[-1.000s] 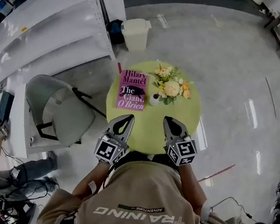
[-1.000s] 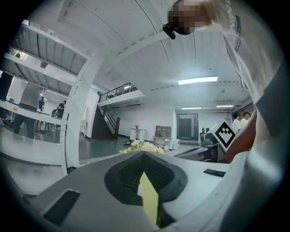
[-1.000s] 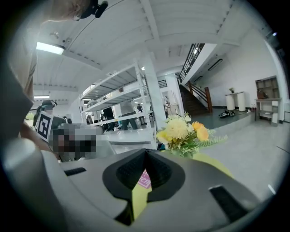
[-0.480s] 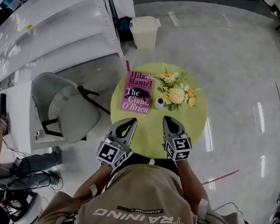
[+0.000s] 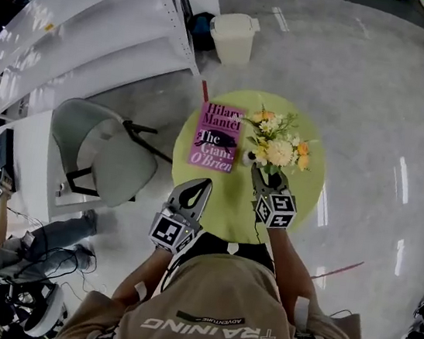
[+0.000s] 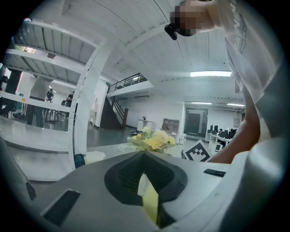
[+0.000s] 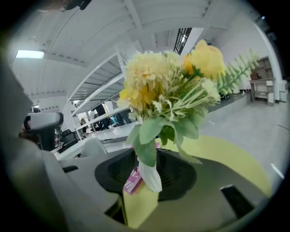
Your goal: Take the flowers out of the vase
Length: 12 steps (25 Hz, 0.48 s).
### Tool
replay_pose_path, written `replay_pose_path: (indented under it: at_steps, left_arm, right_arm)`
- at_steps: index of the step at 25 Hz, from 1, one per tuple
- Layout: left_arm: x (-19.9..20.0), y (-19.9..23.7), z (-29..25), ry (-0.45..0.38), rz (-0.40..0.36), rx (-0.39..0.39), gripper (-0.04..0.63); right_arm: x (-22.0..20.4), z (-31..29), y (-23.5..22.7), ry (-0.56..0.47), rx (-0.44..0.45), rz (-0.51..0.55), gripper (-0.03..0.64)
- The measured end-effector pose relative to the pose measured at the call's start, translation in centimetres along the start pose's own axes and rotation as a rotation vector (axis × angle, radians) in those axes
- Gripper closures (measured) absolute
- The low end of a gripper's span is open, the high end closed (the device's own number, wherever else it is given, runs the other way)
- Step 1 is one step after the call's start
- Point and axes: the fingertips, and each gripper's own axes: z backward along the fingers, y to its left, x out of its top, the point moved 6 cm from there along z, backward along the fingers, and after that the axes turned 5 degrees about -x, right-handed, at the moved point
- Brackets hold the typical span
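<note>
A bunch of yellow and orange flowers (image 5: pixel 279 146) stands in a small white vase (image 5: pixel 250 158) on the round green table (image 5: pixel 222 209). My right gripper (image 5: pixel 259 171) points at the vase from the near side. In the right gripper view its jaws (image 7: pixel 146 157) are opening. The vase (image 7: pixel 150 176) shows in the gap right at the tips with no pad pressing on it, and the flowers (image 7: pixel 164 86) rise above. My left gripper (image 5: pixel 203 182) hangs over the table's near left part, tips together and nothing held. Its own view (image 6: pixel 145 157) shows the flowers (image 6: pixel 152 139) farther off.
A pink book (image 5: pixel 217 136) lies left of the vase. A grey chair (image 5: pixel 108 159) stands left of the table, a white bin (image 5: pixel 235 36) beyond it, and white shelves (image 5: pixel 83 29) at the upper left. A person (image 5: pixel 25 248) sits on the floor at the lower left.
My right gripper has moved forward across the table, up to the vase. The left gripper has shifted only a little. The table sits lower and farther right in the head view.
</note>
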Motion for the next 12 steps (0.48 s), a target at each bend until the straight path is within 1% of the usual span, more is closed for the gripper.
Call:
replay_pose_path:
  at_steps: [4,10,11,12]
  left_arm:
    - [-0.5,0.3,0.2,0.009,0.004,0.0,0.594]
    - [-1.3,1.0,0.8,0.057,0.026,0.01,0.594]
    - [-1.4,1.1,0.9,0.062,0.027,0.012,0.594]
    - [-1.5,1.2,1.0,0.059,0.028,0.014,0.594]
  right_arm:
    - [0.3,-1.8,-0.4,-0.014,-0.015,-0.031,0.469]
    - [1.4,-4.1,-0.2,-0.053,-0.035,0.015,0.473]
    - [1.5,-4.2,-0.2,-0.058,-0.042,0.026,0.51]
    - [1.6,-4.3,-0.2,-0.059,-0.046,0.035,0.528]
